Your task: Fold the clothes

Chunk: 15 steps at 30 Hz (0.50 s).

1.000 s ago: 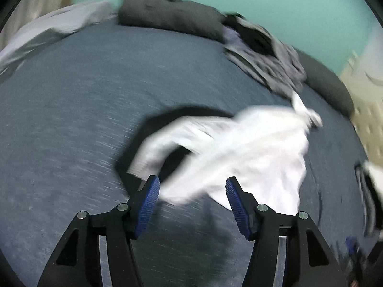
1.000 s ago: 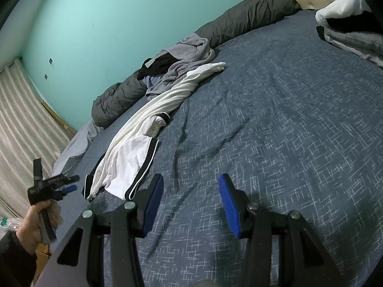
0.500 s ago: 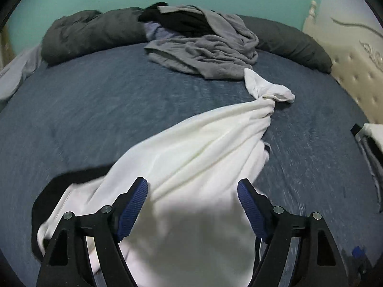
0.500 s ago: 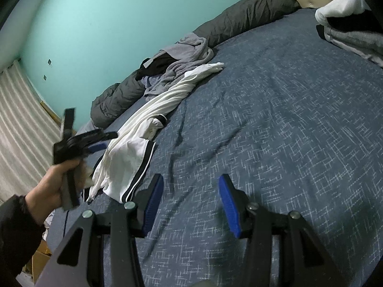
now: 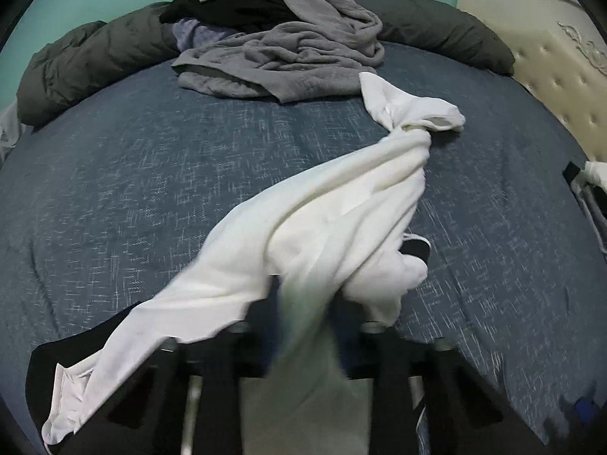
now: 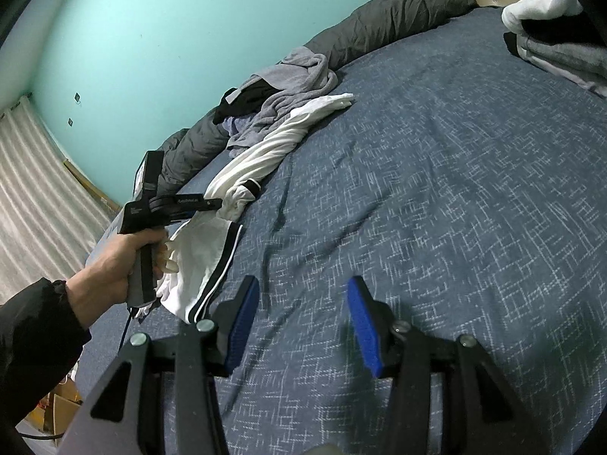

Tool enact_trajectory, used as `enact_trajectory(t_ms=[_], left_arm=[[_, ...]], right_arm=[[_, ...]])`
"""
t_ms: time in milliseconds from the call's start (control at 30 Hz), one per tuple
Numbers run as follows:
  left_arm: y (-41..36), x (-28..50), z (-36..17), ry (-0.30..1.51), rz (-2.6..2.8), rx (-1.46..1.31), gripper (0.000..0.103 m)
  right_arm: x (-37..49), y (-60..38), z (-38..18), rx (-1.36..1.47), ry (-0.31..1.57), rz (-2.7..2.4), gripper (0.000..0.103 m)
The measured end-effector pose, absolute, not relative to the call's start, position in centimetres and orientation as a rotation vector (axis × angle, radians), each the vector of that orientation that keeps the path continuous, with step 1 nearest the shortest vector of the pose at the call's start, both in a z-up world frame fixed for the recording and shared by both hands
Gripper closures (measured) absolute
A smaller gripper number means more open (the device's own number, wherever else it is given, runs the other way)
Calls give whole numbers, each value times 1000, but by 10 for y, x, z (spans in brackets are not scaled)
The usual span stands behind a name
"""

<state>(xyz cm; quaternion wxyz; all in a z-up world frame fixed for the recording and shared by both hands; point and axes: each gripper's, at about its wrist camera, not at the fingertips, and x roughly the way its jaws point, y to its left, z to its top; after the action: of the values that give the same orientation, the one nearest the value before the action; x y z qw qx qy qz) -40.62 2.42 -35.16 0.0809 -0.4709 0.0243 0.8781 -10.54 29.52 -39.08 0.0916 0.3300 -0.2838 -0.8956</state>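
The left gripper (image 5: pixel 307 303) has closed on the white garment (image 5: pixel 334 204). Half a second ago its blue pads stood wide apart over the cloth; now they are pinched together with a bunch of white fabric between them, though that part of the left wrist view is smeared with motion. From the right wrist view the same gripper (image 6: pixel 212 204) shows at the left, held by a hand (image 6: pixel 117 261) in a dark sleeve (image 6: pixel 34 333), its tip at the garment's (image 6: pixel 265 151) near, bunched end. It has moved in toward the cloth and sits further right than a moment before.

The white garment with black trim lies stretched in a long twisted rope across the blue bedspread (image 5: pixel 132 174), running from the near left to the far right, where its far end touches the heap of grey clothes (image 5: pixel 288 60). Its lie on the bed looks much the same as before. Behind the heap a dark grey pillow roll (image 5: pixel 436 26) runs along the teal wall (image 6: pixel 170 38).

The right gripper (image 6: pixel 301 322) hangs over bare bedspread on the near side, its blue pads well apart with nothing between them, placed as it was in the earlier views. A folded stack of clothes (image 6: pixel 550 34) sits at the far right by the tufted headboard (image 5: pixel 561 87).
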Motion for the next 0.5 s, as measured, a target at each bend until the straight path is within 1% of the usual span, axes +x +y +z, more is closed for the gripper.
enact_trajectory(t_ms=[33,67,300,500], left_arm=[[24,-404,-351,73,2616,-1403,95],[24,-400,-347,77,2612,-1386,96],[27,-340,-301,98,2551,-1231,98],[18,-253,-269,143,2461,-1132,98]], right_arm=[[-105,295,-391,980,-842,-2661,54],[-105,295,-391,978,-843,-2662,54],[-101,296,-388,946,-853,-2678,54],[-95,299,-382,910,-877,-2700,54]])
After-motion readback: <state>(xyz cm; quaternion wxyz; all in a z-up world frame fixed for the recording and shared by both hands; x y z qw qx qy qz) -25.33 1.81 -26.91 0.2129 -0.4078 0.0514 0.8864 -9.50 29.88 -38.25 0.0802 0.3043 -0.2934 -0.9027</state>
